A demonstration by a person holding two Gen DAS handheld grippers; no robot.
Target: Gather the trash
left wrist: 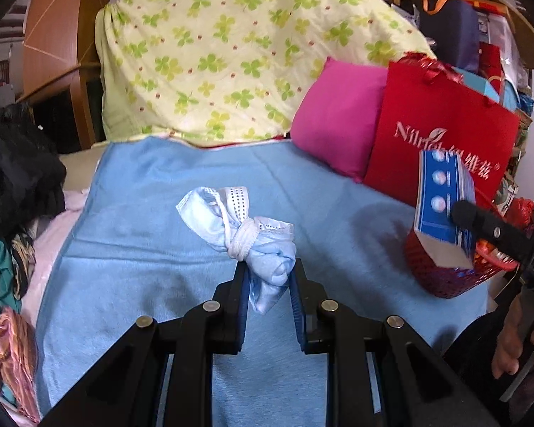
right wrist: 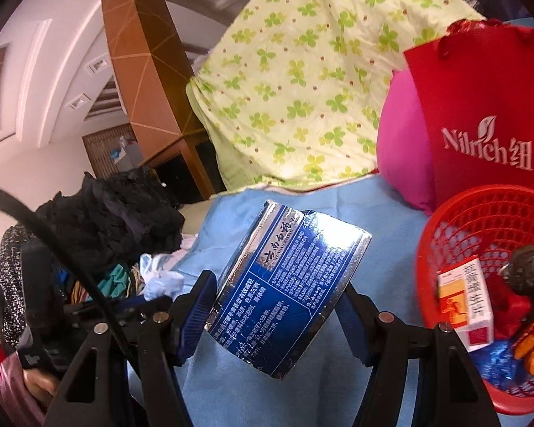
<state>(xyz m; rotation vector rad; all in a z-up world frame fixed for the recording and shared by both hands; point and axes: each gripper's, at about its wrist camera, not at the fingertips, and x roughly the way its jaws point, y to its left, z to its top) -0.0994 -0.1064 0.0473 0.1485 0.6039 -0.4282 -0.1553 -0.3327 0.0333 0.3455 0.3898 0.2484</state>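
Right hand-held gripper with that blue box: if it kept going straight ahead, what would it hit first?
Probably the clover-print quilt heaped at the far end of the blue blanket. The right hand-held gripper clamps the blue box; the red basket sits off to its right. Depth is unclear.

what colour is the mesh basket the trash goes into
Red, a perforated plastic basket; it shows best in the right wrist view.

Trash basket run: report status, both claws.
Left claw shut on bundled face mask. Right claw shut on blue box. Red basket close right, nothing blocking.
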